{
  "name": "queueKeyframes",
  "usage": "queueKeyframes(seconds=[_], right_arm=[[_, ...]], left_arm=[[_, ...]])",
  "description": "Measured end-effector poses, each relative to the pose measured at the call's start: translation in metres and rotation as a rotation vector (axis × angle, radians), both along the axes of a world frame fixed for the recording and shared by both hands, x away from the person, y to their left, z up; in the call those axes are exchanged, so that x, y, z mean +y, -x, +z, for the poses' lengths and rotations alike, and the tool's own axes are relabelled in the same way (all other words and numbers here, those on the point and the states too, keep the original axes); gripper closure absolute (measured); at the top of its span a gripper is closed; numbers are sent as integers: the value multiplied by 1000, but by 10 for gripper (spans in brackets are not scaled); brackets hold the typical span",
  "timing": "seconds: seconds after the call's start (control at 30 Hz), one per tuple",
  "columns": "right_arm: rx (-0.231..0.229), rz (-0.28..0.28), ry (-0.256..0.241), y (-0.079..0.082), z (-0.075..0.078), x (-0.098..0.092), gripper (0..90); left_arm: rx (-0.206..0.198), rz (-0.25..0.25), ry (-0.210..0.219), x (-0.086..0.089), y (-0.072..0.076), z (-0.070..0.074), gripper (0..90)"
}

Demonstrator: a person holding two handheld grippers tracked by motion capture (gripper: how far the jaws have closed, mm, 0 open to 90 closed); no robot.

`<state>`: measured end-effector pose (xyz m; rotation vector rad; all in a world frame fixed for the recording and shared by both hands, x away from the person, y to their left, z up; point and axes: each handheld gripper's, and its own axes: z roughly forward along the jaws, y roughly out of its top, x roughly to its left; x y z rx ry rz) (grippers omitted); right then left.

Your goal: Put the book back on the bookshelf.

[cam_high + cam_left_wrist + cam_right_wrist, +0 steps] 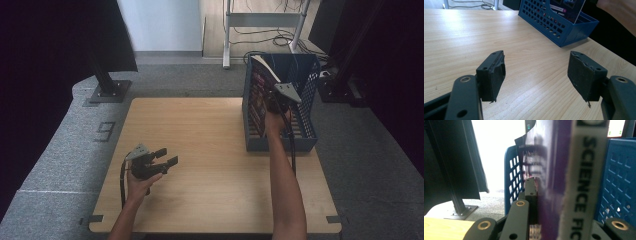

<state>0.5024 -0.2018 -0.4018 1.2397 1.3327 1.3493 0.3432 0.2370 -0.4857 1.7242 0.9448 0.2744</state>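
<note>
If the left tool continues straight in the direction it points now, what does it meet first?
Probably the blue basket. The left tool is open, with bare table ahead between its jaws, and the basket's near corner is next in that line. Depth is unclear, so it may pass just beside it.

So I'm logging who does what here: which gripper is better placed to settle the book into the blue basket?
The right gripper. It is shut on the book, which stands tilted in the basket. The left gripper sits open over the bare table, well apart from the basket.
</note>
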Motion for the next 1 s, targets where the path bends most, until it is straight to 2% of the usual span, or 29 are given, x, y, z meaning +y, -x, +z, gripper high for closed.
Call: queueKeyframes(seconds=[0.13,0.27,0.47,0.57,0.63,0.77,0.87,1.0], right_arm=[[-3,-1,-4,-3,-8,2,817],[18,7,-4,-4,-13,5,816],[17,15,3,3,-19,9,812],[34,32,-8,9,-20,7,810],[48,40,4,13,-20,7,809],[101,69,29,18,-17,4,800],[150,69,41,18,-15,1,810],[157,61,48,18,-13,0,817]], left_arm=[[-1,4,1,1,0,0,304],[-2,4,-2,1,0,0,304],[-5,3,-6,-1,1,0,305],[-8,2,-6,-2,1,1,305],[-8,-3,-10,-3,2,1,305],[-8,-8,-15,-6,2,1,305],[-11,-12,-22,-8,3,1,305],[-17,-5,-28,-7,3,2,305]])
